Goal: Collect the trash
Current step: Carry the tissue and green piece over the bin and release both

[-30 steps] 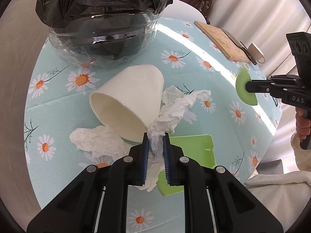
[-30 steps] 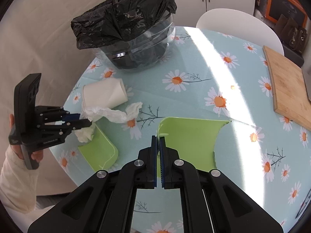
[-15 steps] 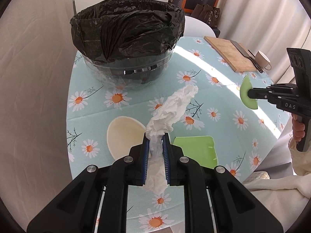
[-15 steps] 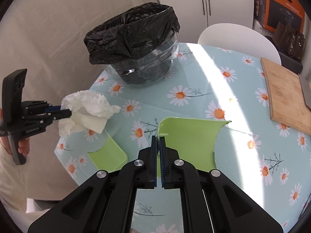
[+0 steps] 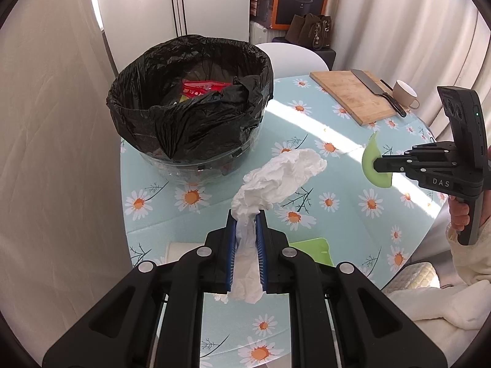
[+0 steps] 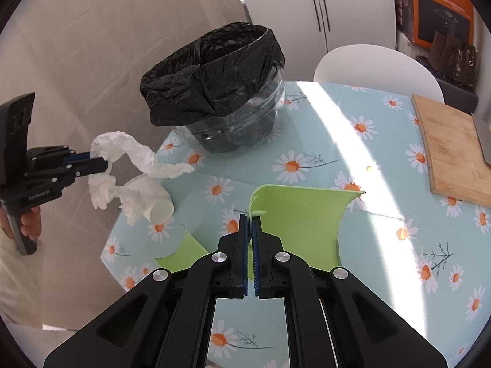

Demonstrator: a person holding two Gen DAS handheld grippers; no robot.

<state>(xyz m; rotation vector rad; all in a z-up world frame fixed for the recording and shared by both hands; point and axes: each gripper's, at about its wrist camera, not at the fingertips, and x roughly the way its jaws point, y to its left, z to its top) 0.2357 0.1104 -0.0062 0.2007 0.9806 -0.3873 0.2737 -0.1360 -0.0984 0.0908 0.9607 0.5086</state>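
Observation:
My left gripper (image 5: 246,217) is shut on a crumpled white tissue (image 5: 277,178) and holds it in the air above the table, short of the bin. It also shows in the right wrist view (image 6: 101,161) with the tissue (image 6: 135,153) trailing down. The bin (image 5: 190,107) is a clear tub lined with a black bag, with red wrappers inside. My right gripper (image 6: 249,217) is shut on a broken green plastic piece (image 6: 300,217), held above the table. A white paper cup (image 6: 153,199) lies on its side near the table's left edge.
A second green plastic piece (image 6: 181,251) lies on the daisy tablecloth (image 6: 337,141) near the cup. A wooden cutting board (image 5: 353,95) with a knife (image 5: 377,90) and a mug (image 5: 405,93) sits at the far right. A white chair (image 6: 377,67) stands behind the table.
My left gripper has lifted the tissue clear of the cup and table and risen towards the bin. My right gripper has risen a little with the green piece.

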